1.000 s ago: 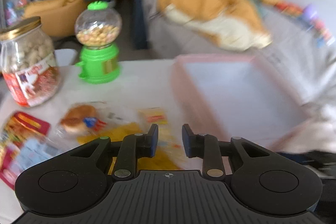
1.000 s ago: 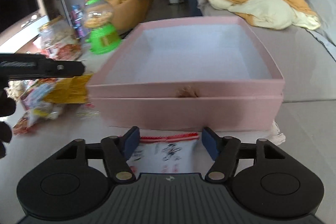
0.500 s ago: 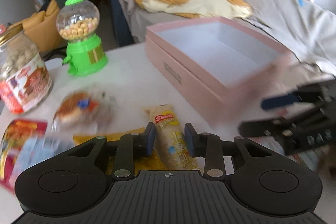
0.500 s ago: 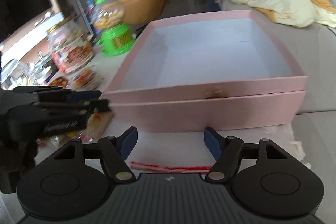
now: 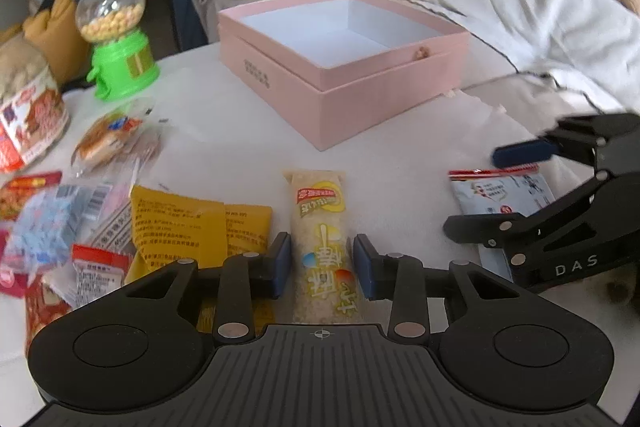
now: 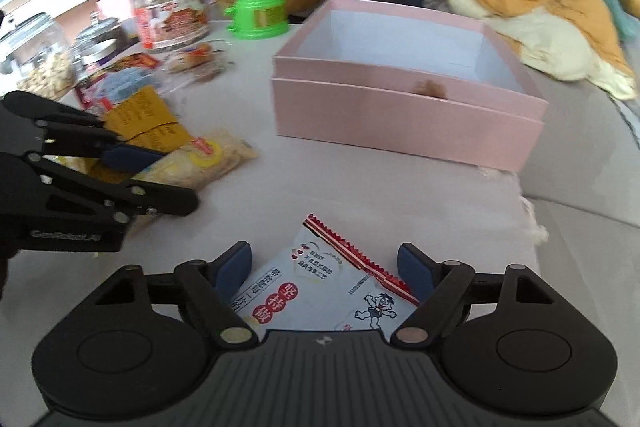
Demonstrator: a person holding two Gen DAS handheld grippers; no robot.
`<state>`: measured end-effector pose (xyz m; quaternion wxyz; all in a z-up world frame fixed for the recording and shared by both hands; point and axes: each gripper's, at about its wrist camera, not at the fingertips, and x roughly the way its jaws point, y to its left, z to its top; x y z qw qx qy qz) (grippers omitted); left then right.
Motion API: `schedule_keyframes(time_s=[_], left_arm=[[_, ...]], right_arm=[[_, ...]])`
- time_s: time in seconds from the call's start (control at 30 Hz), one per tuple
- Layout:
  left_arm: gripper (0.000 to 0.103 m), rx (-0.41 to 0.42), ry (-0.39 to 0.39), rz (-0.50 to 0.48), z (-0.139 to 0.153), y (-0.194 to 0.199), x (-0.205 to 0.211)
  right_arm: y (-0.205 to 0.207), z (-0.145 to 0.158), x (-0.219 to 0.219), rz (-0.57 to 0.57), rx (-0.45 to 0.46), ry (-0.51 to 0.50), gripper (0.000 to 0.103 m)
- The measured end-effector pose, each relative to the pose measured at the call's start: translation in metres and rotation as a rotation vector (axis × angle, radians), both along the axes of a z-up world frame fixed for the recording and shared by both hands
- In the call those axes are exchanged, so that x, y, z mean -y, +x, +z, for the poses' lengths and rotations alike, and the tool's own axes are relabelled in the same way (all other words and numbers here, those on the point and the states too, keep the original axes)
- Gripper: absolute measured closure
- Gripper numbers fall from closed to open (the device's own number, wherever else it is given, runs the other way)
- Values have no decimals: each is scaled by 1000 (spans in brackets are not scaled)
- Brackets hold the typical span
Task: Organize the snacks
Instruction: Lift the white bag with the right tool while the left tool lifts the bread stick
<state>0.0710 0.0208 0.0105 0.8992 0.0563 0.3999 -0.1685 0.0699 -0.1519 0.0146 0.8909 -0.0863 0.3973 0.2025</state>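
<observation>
While both tools' jaws have just been opening, left tool (image 5: 322, 263) straddles the rice cracker pack (image 5: 320, 227), right tool (image 6: 326, 267) straddles the white packet (image 6: 320, 287), neither clamped.

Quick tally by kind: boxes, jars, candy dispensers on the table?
Pink box: 1
Candy dispenser, green: 1
Jars: 3, namely the red-label jar, the nut jar and a small lidded jar
Total: 5
</observation>
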Motion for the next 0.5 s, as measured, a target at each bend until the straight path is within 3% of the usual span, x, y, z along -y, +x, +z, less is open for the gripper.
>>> schedule_keyframes(time_s=[0.23, 0.37, 0.5], left_arm=[[65, 7, 31, 74, 1, -8, 10], [65, -9, -2, 105, 2, -7, 7], [67, 7, 16, 73, 1, -10, 7]], right_arm=[[-9, 1, 14, -155, -22, 35, 16], [-20, -1, 7, -153, -24, 48, 16], [-23, 0, 3, -123, -2, 42, 26]])
